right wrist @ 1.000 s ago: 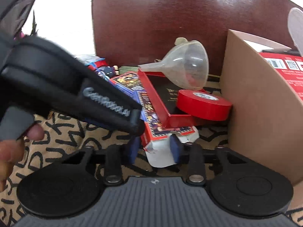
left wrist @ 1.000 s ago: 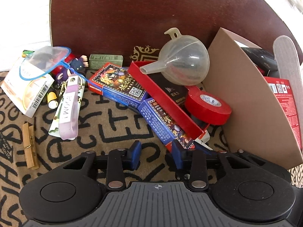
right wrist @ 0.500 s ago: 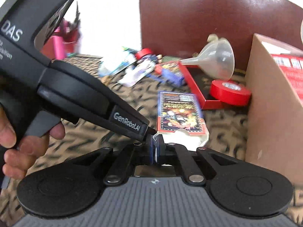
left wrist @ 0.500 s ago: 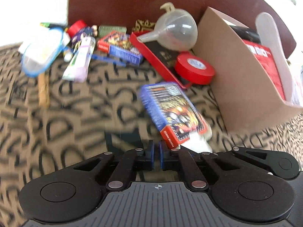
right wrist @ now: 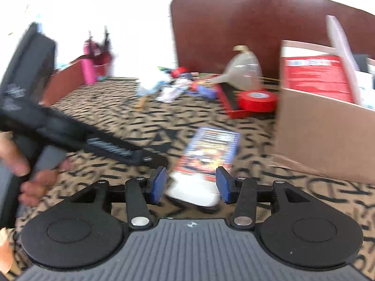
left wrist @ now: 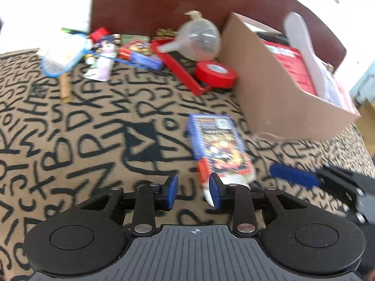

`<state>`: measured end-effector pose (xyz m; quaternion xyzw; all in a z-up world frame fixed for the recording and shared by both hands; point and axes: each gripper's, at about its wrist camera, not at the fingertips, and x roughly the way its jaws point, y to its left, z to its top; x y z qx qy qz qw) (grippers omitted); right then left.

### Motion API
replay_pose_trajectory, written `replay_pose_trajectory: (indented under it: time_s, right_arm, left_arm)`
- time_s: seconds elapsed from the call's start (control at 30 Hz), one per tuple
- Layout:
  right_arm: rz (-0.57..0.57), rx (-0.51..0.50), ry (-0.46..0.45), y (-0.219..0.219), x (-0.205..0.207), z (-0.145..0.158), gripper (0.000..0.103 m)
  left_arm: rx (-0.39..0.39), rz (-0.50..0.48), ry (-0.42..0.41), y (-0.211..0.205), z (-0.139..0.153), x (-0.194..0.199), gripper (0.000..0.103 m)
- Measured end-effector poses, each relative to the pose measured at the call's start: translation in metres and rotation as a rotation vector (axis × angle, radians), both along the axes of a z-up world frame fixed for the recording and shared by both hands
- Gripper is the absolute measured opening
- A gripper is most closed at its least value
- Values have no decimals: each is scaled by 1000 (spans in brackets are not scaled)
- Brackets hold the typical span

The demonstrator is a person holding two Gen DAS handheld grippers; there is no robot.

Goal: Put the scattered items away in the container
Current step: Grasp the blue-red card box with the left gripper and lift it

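A blue and red card box [left wrist: 219, 146] with an open white flap lies flat on the patterned cloth, in front of the cardboard container [left wrist: 274, 89]. My left gripper [left wrist: 193, 193] is open, with the box's flap end just ahead of its right finger. My right gripper [right wrist: 191, 185] is open, with the same box [right wrist: 209, 152] lying between and ahead of its fingers. Neither holds anything. The container [right wrist: 321, 138] has a red package and a white paddle inside.
A red tape roll [left wrist: 215, 73], clear funnel [left wrist: 199, 39], red tray [left wrist: 178, 68], second card box [left wrist: 140, 55], blue net [left wrist: 63, 55], clothespin [left wrist: 65, 89] and small items lie at the back. A dark wooden board [left wrist: 164, 2] stands behind. The right gripper's blue finger [left wrist: 294, 178] shows at right.
Both grippers were shut on the card box's flap end half a second ago. Both have opened and the box now lies loose on the cloth. Both have drawn back.
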<state>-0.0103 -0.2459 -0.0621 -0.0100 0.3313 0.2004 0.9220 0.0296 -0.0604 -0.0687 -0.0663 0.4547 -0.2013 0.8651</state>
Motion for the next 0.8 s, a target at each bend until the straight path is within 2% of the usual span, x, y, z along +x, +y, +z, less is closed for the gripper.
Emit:
replay_pose_trajectory:
  time_s: [0.03,0.07,0.17,0.23,0.3,0.37,0.43,0.47,0.5,0.57,0.67,0.7,0.73,0.77,0.8]
  right_arm:
    - [-16,-18,15,-2,5,-3,50]
    - [-25,-27,33,-4,10,-7,48]
    - [-18,-40,65,-5,17,-18,44]
    - [-18,-39,73,-6,20,-22,44]
    - [-15,-41,75,-5,20,-24,44]
    - [-8,-53,69,-2,23,-26,44]
    - [2,-69,51,2,26,-26,41]
    - [6,-76,47,3,28,-27,35]
    - [12,-83,43,5,30,-28,31]
    - [11,-96,34,6,33,-30,27]
    - [5,-106,28,7,32,-26,25]
    - [8,-110,21,7,30,-24,19]
    - [8,-112,12,6,27,-21,11]
    - [9,-112,5,4,25,-17,6]
    - [10,-107,0,2,22,-14,6]
  left_arm:
    - [6,-20,0,-6,-1,-1,45]
    - [15,-36,1,-11,-3,-2,36]
    - [29,-31,14,-19,-13,2,37]
    - [16,-33,22,-20,-17,5,33]
    - [15,-37,13,-20,-20,7,16]
    - [8,-24,19,-17,-23,11,7]
    - [-13,-17,25,-14,-24,14,7]
    - [-16,-12,26,-13,-25,15,7]
    - [-15,-6,23,-13,-25,16,10]
    - [-20,5,6,-14,-25,17,29]
    - [-27,31,5,-17,-25,20,29]
    - [-19,46,7,-18,-24,20,19]
    - [-5,56,7,-19,-23,20,16]
    - [0,58,9,-19,-21,19,7]
    - [-9,60,13,-18,-20,17,3]
